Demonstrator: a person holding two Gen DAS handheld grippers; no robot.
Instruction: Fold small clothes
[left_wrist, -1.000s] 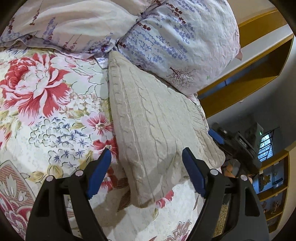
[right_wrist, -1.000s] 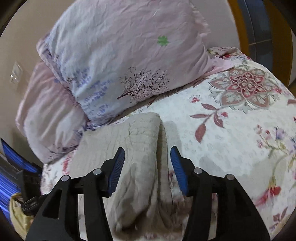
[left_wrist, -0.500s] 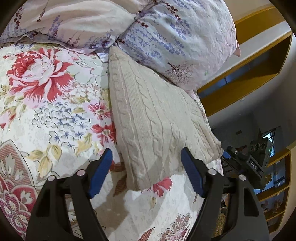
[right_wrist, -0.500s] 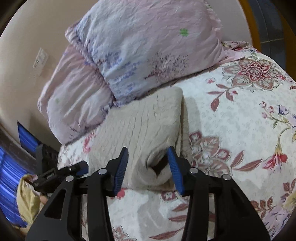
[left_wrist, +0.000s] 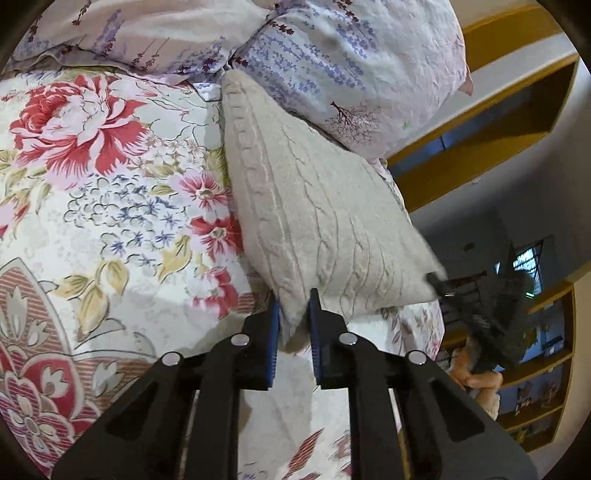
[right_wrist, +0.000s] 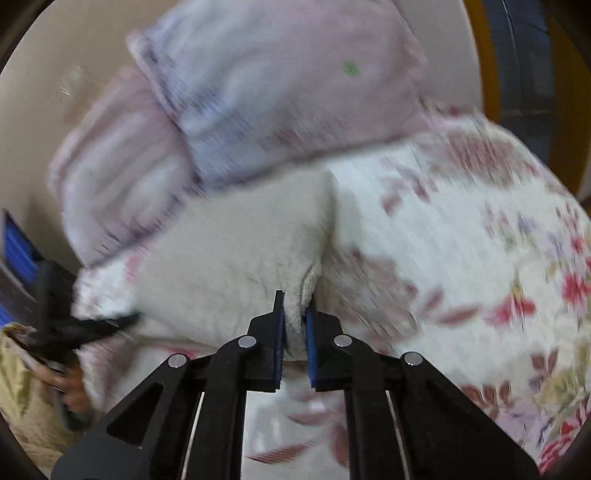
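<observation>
The left hand-held gripper (left_wrist: 294, 314) is clamped on the near corner of the cream cable-knit sweater (left_wrist: 314, 206), which fills mid-frame on the floral bedspread (left_wrist: 110, 206), below the pillows (left_wrist: 343, 62). The right hand-held gripper (right_wrist: 294, 317) is clamped on another sweater corner, in a blurred view.

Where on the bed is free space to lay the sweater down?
Bare bedspread lies left of the sweater, below the pillows; right wrist view shows more to its right. Crowded at the pillows; both tools pinch its near corners.
</observation>
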